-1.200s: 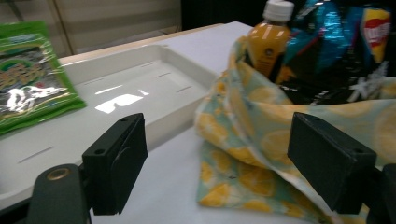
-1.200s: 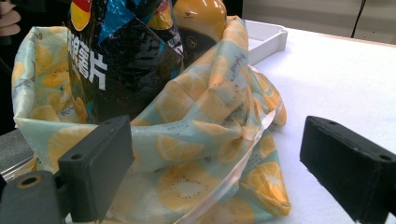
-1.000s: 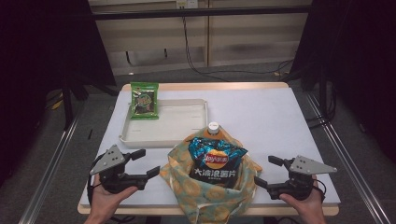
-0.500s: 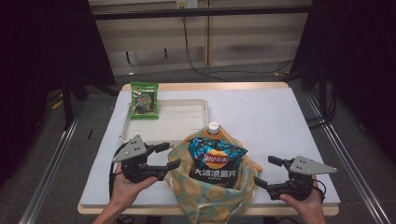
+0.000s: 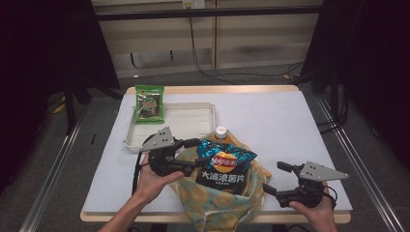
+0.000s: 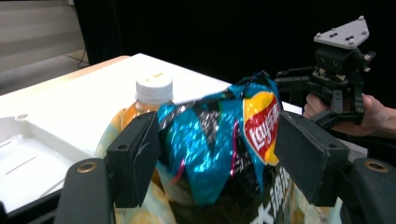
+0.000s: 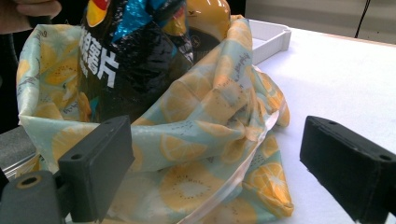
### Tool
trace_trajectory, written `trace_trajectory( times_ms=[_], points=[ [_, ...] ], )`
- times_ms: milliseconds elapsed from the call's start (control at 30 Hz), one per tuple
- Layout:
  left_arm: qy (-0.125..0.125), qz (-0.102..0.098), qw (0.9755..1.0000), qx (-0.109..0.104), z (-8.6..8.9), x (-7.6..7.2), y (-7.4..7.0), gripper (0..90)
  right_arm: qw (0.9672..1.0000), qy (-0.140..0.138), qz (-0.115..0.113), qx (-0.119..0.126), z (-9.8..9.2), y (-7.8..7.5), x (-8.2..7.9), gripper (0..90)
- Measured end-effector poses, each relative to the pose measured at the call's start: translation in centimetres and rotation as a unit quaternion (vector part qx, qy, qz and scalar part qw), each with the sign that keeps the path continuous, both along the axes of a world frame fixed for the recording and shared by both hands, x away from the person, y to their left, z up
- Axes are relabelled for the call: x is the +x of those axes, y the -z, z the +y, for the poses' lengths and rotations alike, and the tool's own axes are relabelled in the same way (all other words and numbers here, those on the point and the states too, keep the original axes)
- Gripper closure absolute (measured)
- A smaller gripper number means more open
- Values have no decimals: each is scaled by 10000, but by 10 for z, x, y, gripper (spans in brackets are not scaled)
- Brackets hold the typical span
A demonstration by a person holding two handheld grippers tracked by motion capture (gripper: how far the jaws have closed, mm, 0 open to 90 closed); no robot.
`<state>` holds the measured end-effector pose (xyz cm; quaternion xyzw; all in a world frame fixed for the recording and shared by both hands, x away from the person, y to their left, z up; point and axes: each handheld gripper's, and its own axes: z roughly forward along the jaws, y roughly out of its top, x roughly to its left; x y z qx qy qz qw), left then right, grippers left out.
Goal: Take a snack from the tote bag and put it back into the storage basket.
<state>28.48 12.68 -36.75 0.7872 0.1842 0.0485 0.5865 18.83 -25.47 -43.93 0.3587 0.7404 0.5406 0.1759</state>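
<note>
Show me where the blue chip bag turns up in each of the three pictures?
High view: chip bag low centre, standing in the fruit-print bag.
Left gripper view: centre, between the black fingers.
Right gripper view: top left.
Shared landmark: the orange bottle behind it.

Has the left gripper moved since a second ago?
Yes. The left gripper has moved right and up the high view, from the table's left front edge to the chip bag, nearer the white tray; its jaws closed somewhat.
</note>
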Motion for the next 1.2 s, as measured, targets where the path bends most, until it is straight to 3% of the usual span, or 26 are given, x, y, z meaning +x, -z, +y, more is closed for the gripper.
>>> trace_trajectory(
  times_ms=[67, 167, 333, 567, 633, 733, 867, 1033, 1200],
  points=[
    [-47, 53, 9999, -106, 0, 6, 1, 302, 10000, -4, 0, -6, 0, 0, 0, 87],
    [-75, 78, 9999, -24, 2, 14, 3, 281, 10000, 15, 3, 24, 0, 0, 0, 87],
    [29, 233, 9997, -118, -2, 25, 5, 252, 10000, 12, -8, 6, 1, 0, 1, 87],
    [486, 363, 9981, 106, -16, 34, 15, 230, 10000, 9, -41, -37, 0, 0, -3, 88],
    [602, 468, 9970, 115, -17, 35, 16, 226, 10000, -5, -65, -57, -1, -1, -5, 87],
    [837, 448, 9950, 313, -21, 31, 18, 221, 10000, -15, -54, -38, -2, 0, -5, 87],
    [875, 479, 9939, 473, -24, 30, 20, 219, 10000, -35, -48, -62, 0, 0, -4, 87],
    [1087, 428, 9915, 569, -22, 27, 19, 375, 10000, -6, -35, -54, 0, 0, -5, 87],
    [1232, 439, 9903, 460, -18, 27, 17, 587, 10000, 5, -59, -64, -1, 0, -5, 88]
  ],
)
